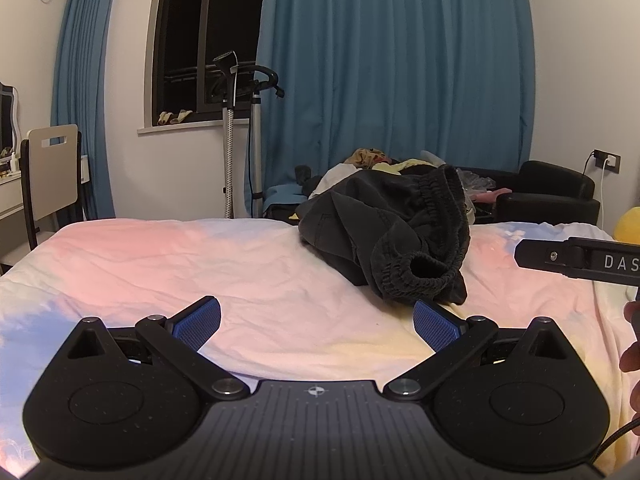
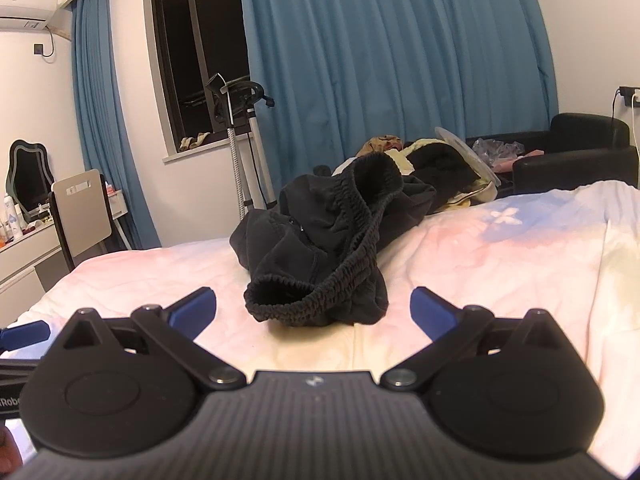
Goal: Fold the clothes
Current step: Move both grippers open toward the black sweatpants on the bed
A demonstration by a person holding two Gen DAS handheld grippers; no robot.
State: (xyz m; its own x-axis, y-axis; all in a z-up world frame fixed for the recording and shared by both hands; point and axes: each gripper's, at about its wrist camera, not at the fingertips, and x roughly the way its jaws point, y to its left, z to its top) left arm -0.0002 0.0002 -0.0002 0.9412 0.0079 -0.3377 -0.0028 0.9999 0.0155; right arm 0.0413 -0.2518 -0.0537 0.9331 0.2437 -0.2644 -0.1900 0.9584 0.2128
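A crumpled black garment [image 1: 384, 232] with an elastic waistband lies in a heap on the pastel bedspread [image 1: 160, 264]. In the left wrist view it sits ahead and to the right of my left gripper [image 1: 318, 322], which is open with nothing between its blue pads. The right wrist view shows the same garment [image 2: 320, 248] straight ahead, its waistband loop just beyond my right gripper [image 2: 314, 306], also open and empty. The right gripper's black body [image 1: 580, 262] enters the left view at the right edge, and a blue pad of the left gripper [image 2: 24, 334] shows at the left edge of the right view.
More clothes are piled [image 2: 432, 160] past the bed's far edge, beside a black armchair [image 2: 576, 156]. A garment steamer stand [image 1: 244, 132] is by the window and blue curtains. A chair [image 1: 52, 176] and dresser stand left of the bed. A yellow object [image 1: 628, 224] is at the far right.
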